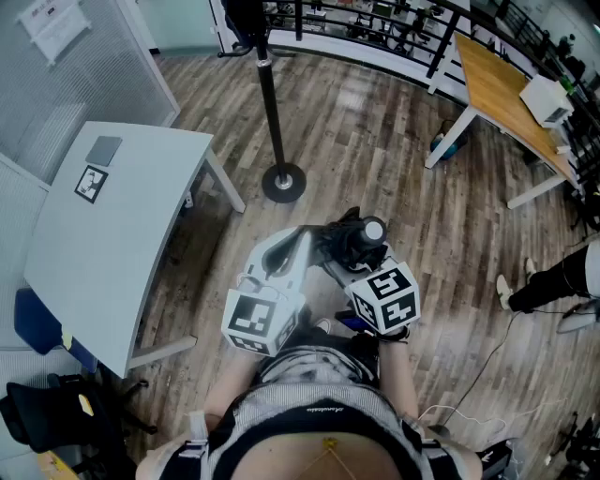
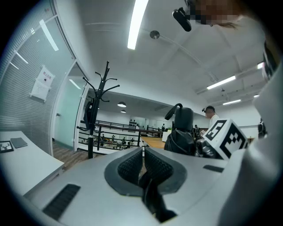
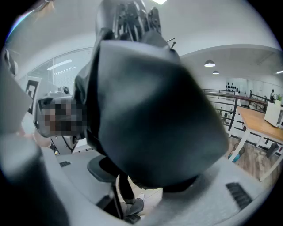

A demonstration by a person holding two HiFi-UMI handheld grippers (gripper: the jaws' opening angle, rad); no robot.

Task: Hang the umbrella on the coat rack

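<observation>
Standing on a grey-brown wood-plank floor (image 1: 375, 122), a person holds two grippers close in front of the body. A white rectangular table (image 1: 122, 234) sits to the left. Its near corner and slanted legs reach toward the round base of a tall black metal coat rack (image 1: 273, 112), which stands straight ahead. Bare floor lies between the grippers and that base. More open floor spreads to the right as far as a light wooden table (image 1: 502, 84) on white legs. A black railing (image 1: 375, 28) closes off the far side, and another person's legs (image 1: 548, 286) show at the right edge.

The right gripper (image 1: 349, 246) is spread wide and clamped around a folded black fabric umbrella (image 3: 150, 110). The umbrella fills the right gripper view and hides most of the room. In the left gripper view it stands upright with a curved black piece arching from its top, well short of the coat rack. The left gripper (image 2: 142, 161) sits just left of the umbrella, its ribbed pads (image 2: 129, 165) all but touching with nothing between them. In that same view the rack's hooked arms rise at the left, and something dark hangs from them.
</observation>
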